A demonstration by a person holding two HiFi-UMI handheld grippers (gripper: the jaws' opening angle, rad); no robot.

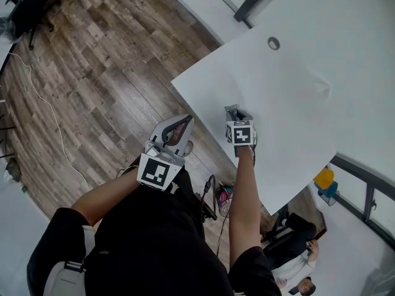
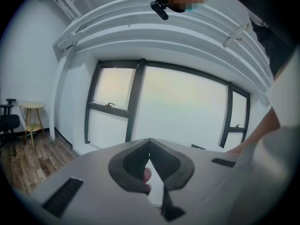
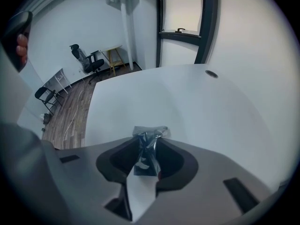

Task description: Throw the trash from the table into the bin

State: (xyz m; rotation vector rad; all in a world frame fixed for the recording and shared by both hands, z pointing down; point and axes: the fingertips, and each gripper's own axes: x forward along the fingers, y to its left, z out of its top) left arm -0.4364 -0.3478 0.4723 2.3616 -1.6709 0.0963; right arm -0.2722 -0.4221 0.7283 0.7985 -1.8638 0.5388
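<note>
Two handheld grippers, right gripper (image 3: 149, 146) nipped onto a crumpled silvery wrapper (image 3: 150, 131) on the white table (image 1: 278, 91), left gripper (image 2: 149, 144) jaws meeting tip to tip, held beside the table above wooden floor (image 1: 92, 73)

Office, white desk (image 1: 278, 97), swivel chair (image 3: 87, 60), tall windows (image 2: 183, 109)

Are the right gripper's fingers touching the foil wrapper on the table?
Touching. In the right gripper view, the right gripper has its fingers pressed against both sides of the wrapper, with no gap visible on either side.
</note>
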